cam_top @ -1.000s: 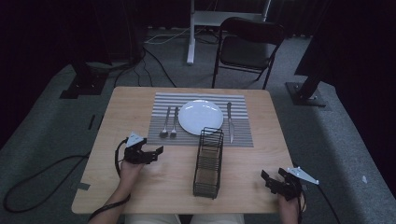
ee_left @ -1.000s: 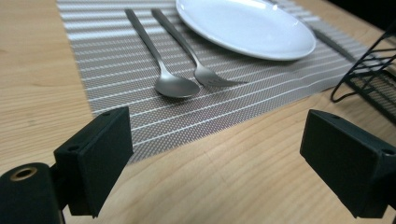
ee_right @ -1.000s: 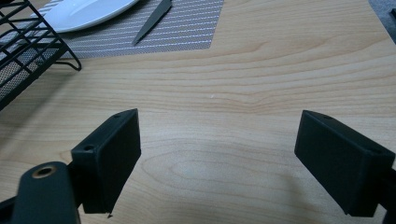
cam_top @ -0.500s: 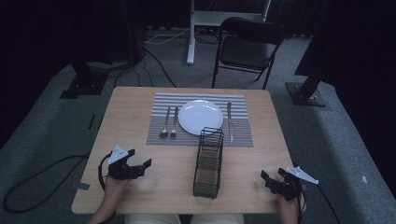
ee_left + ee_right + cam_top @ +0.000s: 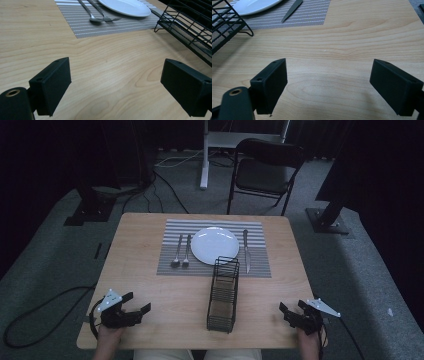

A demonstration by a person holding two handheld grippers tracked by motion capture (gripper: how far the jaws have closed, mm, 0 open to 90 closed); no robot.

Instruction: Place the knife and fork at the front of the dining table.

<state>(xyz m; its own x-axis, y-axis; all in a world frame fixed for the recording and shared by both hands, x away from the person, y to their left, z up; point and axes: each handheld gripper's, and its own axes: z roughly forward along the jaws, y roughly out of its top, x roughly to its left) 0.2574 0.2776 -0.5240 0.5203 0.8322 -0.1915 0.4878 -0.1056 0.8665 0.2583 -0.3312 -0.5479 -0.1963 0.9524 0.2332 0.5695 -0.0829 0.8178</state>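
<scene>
A white plate (image 5: 215, 244) lies on a grey striped placemat (image 5: 257, 262), with a spoon (image 5: 177, 252) and a fork (image 5: 186, 251) to its left and a knife (image 5: 246, 251) to its right. A black wire rack (image 5: 223, 293) stands in front of the mat. My left gripper (image 5: 137, 303) rests at the table's near left corner, jaws open and empty (image 5: 115, 87). At the near right corner my right gripper (image 5: 292, 307) is open too, with bare wood between its jaws (image 5: 328, 86). The left gripper view looks toward the plate (image 5: 125, 6), spoon (image 5: 90, 13) and fork (image 5: 103, 12).
The wooden table (image 5: 145, 245) has bare room on both sides of the rack. A black folding chair (image 5: 265, 170) stands behind the far edge, beside a white stand (image 5: 205, 155). Cables run over the grey floor at the left.
My left gripper has pulled back from the middle left of the table toward the near left corner. The right gripper has stayed where it was.
</scene>
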